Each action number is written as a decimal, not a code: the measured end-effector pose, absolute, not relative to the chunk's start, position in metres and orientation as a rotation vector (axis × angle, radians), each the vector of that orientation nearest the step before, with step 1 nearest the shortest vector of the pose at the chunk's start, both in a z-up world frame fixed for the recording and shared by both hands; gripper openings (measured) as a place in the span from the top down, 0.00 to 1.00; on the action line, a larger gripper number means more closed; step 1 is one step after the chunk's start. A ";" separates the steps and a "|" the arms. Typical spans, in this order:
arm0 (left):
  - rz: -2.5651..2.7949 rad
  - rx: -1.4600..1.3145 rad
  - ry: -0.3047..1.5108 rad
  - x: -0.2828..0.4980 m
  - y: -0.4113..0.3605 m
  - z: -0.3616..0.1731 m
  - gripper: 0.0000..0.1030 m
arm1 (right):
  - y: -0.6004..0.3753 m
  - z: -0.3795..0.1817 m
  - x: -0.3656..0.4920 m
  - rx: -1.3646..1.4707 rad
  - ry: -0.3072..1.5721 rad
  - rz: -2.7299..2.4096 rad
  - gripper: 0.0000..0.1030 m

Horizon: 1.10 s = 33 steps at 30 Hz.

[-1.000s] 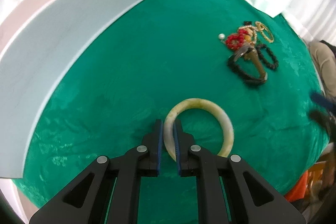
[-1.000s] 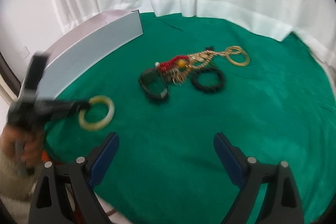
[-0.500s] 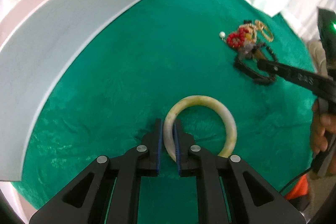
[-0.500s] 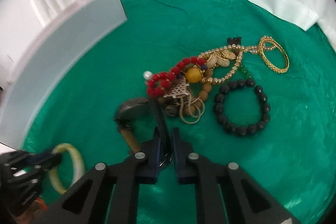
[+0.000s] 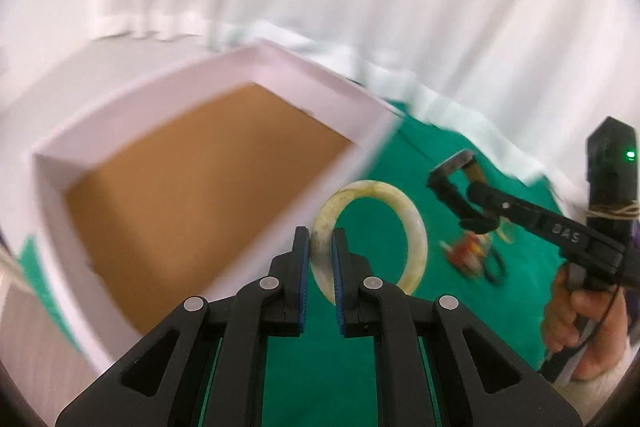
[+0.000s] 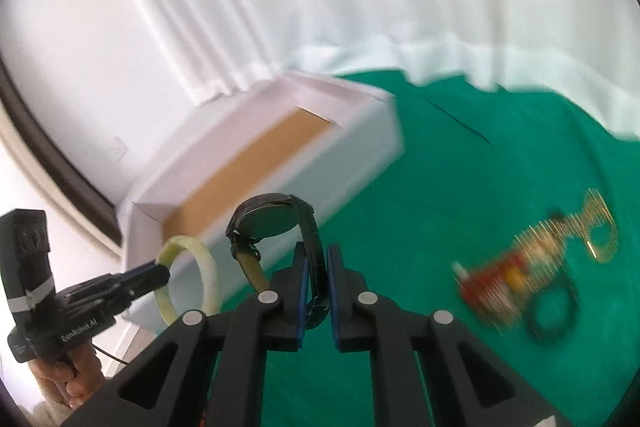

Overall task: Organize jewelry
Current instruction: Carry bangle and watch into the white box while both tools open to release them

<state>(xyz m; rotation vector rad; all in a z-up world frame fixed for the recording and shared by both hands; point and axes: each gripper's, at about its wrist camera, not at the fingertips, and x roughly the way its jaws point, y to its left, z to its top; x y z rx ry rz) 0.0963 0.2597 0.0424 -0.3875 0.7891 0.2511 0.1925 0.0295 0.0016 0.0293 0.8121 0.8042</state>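
Note:
My left gripper (image 5: pixel 320 259) is shut on a pale yellow jade bangle (image 5: pixel 404 203) and holds it in the air beside the near wall of a white box (image 5: pixel 320 99) with a brown floor. My right gripper (image 6: pixel 316 275) is shut on the strap of a black wristwatch (image 6: pixel 268 219), also lifted, near the same box (image 6: pixel 340 155). The bangle (image 6: pixel 208 279) and left gripper (image 6: pixel 160 273) show in the right wrist view; the watch (image 5: pixel 454 173) and right gripper (image 5: pixel 476 193) show in the left wrist view.
A blurred heap of jewelry lies on the green cloth (image 6: pixel 480 187): red beads (image 6: pixel 496 279), gold chains with a ring (image 6: pixel 592 227) and a black bead bracelet (image 6: pixel 556 315). It also shows in the left wrist view (image 5: pixel 472 251). White curtains hang behind.
Both grippers have lifted off the cloth and swung toward the box, the left with the bangle, the right with the watch. The box's brown inside has come into view.

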 end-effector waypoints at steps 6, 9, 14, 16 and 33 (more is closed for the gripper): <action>0.463 -0.396 0.881 0.115 0.327 0.005 0.91 | 0.152 -0.020 0.242 -0.024 0.858 0.907 0.91; 0.478 -0.403 0.933 0.114 0.339 -0.015 0.88 | 0.192 -0.041 0.255 -0.062 0.916 0.914 0.91; 0.518 -0.370 0.943 0.109 0.342 -0.022 0.50 | 0.215 -0.058 0.257 -0.101 0.964 0.894 0.71; 0.548 -0.359 0.950 0.103 0.345 -0.024 0.35 | 0.217 -0.055 0.253 -0.144 0.951 0.879 0.70; 0.536 -0.242 1.034 0.078 0.293 -0.047 0.39 | 0.167 -0.047 0.216 -0.260 0.904 0.854 0.72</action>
